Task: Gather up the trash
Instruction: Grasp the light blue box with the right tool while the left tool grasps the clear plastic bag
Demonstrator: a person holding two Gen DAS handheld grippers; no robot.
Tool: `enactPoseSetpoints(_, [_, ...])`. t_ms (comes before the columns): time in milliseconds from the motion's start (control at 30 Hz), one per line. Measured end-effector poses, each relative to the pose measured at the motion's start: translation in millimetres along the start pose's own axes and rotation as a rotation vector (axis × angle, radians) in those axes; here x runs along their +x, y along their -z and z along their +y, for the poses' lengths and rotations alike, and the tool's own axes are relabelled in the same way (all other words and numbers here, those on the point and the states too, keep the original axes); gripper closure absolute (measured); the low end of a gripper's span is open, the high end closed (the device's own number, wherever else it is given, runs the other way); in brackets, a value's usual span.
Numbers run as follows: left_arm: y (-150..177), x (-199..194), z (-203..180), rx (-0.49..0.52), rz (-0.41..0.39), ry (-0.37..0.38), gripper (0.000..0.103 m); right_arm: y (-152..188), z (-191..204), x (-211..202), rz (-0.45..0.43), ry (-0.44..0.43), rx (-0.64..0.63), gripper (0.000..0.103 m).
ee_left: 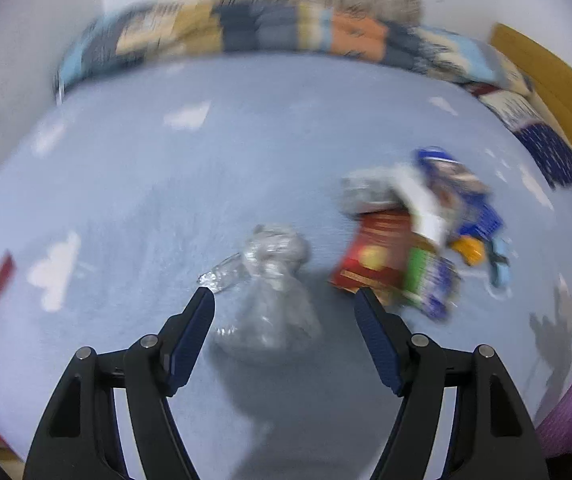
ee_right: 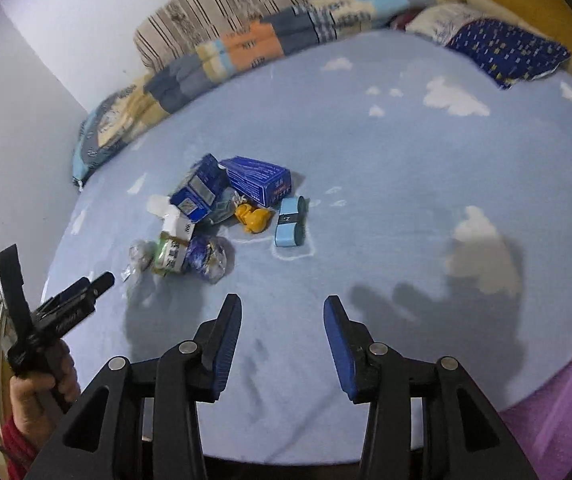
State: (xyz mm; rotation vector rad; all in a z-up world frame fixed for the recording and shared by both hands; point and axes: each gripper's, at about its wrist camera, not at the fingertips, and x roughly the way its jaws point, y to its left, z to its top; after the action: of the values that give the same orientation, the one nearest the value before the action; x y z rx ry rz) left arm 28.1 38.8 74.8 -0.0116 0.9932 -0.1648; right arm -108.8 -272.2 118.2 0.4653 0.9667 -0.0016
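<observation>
Bedsheet [ee_right: 365,184]: pale blue, white clouds. Box [ee_right: 260,179]: dark blue. Packet [ee_right: 254,220], 6 o'clock of box: yellow. Pillow [ee_right: 509,50]: navy, white flecks.

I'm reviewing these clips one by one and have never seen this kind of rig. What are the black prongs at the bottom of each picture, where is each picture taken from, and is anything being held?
There is no robot here. A person holds a two-finger gripper in each hand, and a fisheye camera on each gripper looks forward along its fingers, so the black prongs with blue pads are those fingers.

The blurred picture comes from the left gripper; it is open and empty, with a crumpled clear plastic bag on the bed ahead between its fingers.

The sharp picture comes from the right gripper, also open and empty. At its left edge you can see the person's left hand gripping the other tool.

The surface is a light blue bedsheet with white clouds. The trash lies in a small heap: a blue box, a yellow wrapper, a light blue roll and a green-and-white packet.
</observation>
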Motion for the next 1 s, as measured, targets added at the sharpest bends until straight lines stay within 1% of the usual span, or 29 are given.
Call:
enactPoseSetpoints(33, [-4.7,9.9,8.2,-0.012,-0.009,-0.016,0.032,-4.8,0.4,9.2,0.012,0.007,0.014,0.058])
enactPoseSetpoints(100, [-11.7,24.5,15.4,0.001,-0.015,-0.041,0.032,-7.9,1.4,21.1,0.022,0.011,0.026,0.058])
enactPoseSetpoints(167, [-16.5,35.7,18.0,0.004,-0.027,-0.033,0.032,-5.3,1.5,27.2,0.029,0.020,0.017,0.058])
enactPoseSetpoints(300, [-21.9,60.5,9.8,0.025,-0.011,0.000,0.032,-5.2,-6.2,35.9,0.052,0.029,0.027,0.058])
enactPoseSetpoints(367, [-23.9,72.7,3.5,0.041,0.013,-0.028,0.032,-10.7,-10.8,36.4,0.041,0.043,0.034,0.058])
enactPoseSetpoints(433, [-19.0,83.8,2.0,0.045,0.045,-0.058,0.051,-18.0,-13.8,41.2,0.030,0.063,0.035,0.058])
enactPoseSetpoints(467, [-18.6,86.5,1.7,0.047,0.048,-0.076,0.052,-23.3,-14.7,46.6,0.032,0.074,0.033,0.058])
enactPoseSetpoints(533, [-18.6,83.4,1.7,0.044,0.039,-0.082,0.059,-36.5,-13.7,60.9,0.038,0.104,0.014,0.058])
enactPoseSetpoints(600, [-16.6,80.0,2.3,0.042,0.038,-0.084,0.061,-49.4,-13.0,78.3,0.044,0.112,0.013,0.058])
enactPoseSetpoints(700, [-12.1,71.0,3.4,0.031,0.033,-0.084,0.062,-61.5,-8.3,105.0,0.077,0.093,0.012,0.058])
enactPoseSetpoints(833, [-10.3,56.0,-0.3,0.055,0.001,-0.083,0.062,-71.3,6.3,142.2,0.093,0.143,-0.044,0.058])
enactPoseSetpoints(867, [-10.6,52.9,0.5,0.052,-0.008,-0.078,0.062,-71.2,9.4,149.7,0.099,0.159,-0.064,0.060])
enactPoseSetpoints(900, [-12.0,47.9,0.9,0.046,-0.018,-0.070,0.062,-69.8,10.5,154.0,0.103,0.172,-0.071,0.067])
enactPoseSetpoints(933, [-11.9,43.3,0.1,0.043,-0.024,-0.066,0.062,-67.2,10.7,157.8,0.111,0.181,-0.072,0.070])
enactPoseSetpoints(967, [-12.0,36.1,-1.9,0.043,-0.037,-0.058,0.062,-65.5,11.4,158.3,0.116,0.171,-0.073,0.073])
enactPoseSetpoints(1000, [-11.6,29.8,-4.2,0.047,-0.047,-0.055,0.062,-64.8,13.1,156.4,0.115,0.176,-0.082,0.073])
